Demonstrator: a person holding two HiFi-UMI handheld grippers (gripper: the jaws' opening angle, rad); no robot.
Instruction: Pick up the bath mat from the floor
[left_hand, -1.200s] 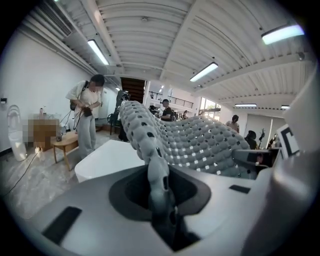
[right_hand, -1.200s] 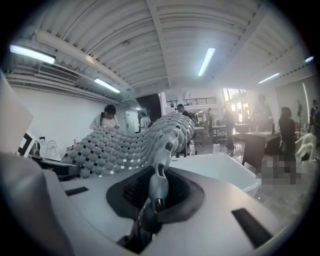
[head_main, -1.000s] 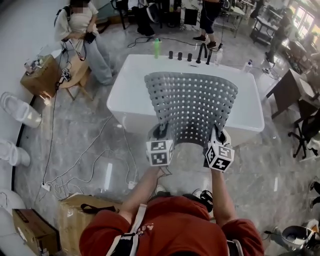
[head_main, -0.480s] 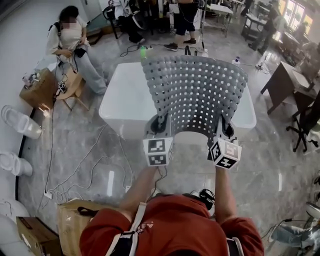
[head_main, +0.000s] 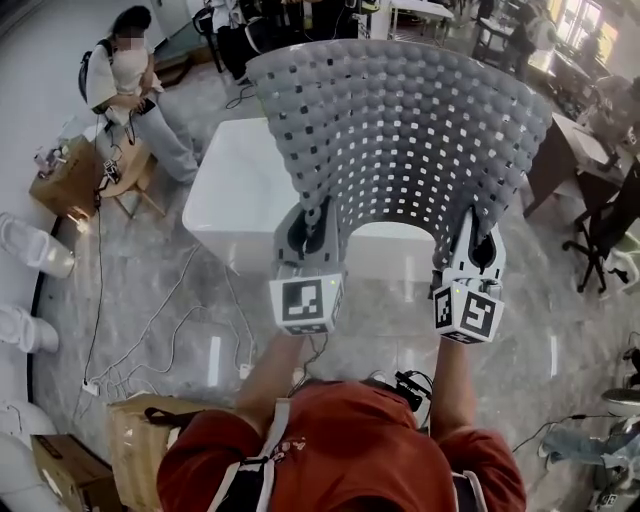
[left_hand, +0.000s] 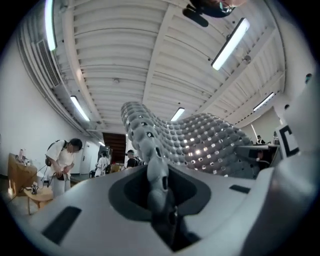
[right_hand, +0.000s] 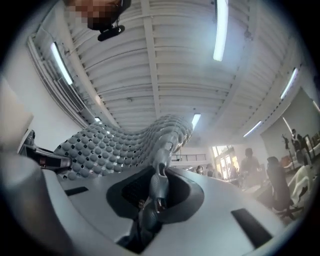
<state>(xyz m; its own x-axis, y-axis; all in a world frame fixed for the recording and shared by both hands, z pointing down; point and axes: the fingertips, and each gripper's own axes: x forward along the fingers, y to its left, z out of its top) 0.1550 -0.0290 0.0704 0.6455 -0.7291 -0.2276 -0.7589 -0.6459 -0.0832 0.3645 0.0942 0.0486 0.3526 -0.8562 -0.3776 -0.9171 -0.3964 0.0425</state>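
Up it goes! Since a second ago both grippers have climbed, and the grey perforated rubber bath mat (head_main: 400, 140) has risen with them. It now fills the top of the head view, where before it hung lower over the tub. The left gripper (head_main: 308, 228) is clamped on the mat's near left corner. In the left gripper view the knobbly edge runs straight down between the jaws, pinched tight. The right gripper (head_main: 478, 238) has the near right corner the same way. Its own view is hazy, but the edge does seem nipped firmly between those jaws too. From both sets of fingers the mat sweeps up and away in a curved, hood-like arch, well clear of the grey marble floor (head_main: 560, 330). Beyond and below the fingers sits the white rectangular bathtub (head_main: 225, 190), partly hidden behind the mat. Far off to the left of the left fingers, a seated person (head_main: 125, 80) bends over something. Behind the left fingers, white cables (head_main: 150, 340) trail past a brown cardboard box (head_main: 150, 430).
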